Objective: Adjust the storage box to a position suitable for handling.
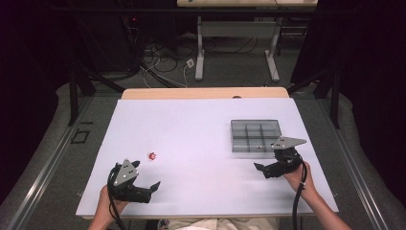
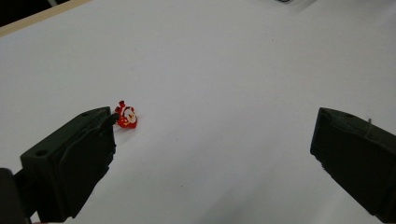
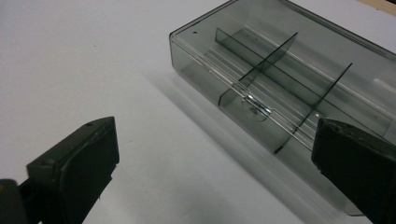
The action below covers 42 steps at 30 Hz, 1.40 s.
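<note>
Lab — white table (image 1: 201,120), black curtains (image 1: 364,43), floor cables (image 1: 163,62).

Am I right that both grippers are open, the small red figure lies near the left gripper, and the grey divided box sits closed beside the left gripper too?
Not quite: the grey divided box sits beside the right gripper, as the high view shows. The rest holds: both grippers are open, and the small red figure lies near the left gripper.
</note>
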Tool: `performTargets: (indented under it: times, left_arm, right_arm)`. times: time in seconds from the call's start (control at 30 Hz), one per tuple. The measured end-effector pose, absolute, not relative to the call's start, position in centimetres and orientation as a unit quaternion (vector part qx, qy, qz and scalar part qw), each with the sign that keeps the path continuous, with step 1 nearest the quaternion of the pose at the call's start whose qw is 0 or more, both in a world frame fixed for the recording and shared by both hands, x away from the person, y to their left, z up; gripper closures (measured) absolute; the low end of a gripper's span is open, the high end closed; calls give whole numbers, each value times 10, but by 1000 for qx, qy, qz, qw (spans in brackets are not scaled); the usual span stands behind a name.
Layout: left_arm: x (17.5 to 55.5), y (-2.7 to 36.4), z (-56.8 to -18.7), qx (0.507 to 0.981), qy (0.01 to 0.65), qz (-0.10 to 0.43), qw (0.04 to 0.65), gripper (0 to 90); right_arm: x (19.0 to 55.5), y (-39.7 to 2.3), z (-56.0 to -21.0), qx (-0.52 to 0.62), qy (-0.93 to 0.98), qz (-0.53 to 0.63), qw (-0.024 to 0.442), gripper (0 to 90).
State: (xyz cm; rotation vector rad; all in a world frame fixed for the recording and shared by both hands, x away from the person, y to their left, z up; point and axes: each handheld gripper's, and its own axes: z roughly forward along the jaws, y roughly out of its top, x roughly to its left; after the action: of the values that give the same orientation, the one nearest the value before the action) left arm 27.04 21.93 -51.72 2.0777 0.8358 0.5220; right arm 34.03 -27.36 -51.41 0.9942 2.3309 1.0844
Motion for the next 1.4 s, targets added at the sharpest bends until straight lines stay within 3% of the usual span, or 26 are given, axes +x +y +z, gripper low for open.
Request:
performTargets:
  times: [1.4]
  left_arm:
    - [269, 218, -517, 825, 329, 211, 407, 0]
  right_arm:
    - [413, -315, -510, 440, 790, 377, 200, 16]
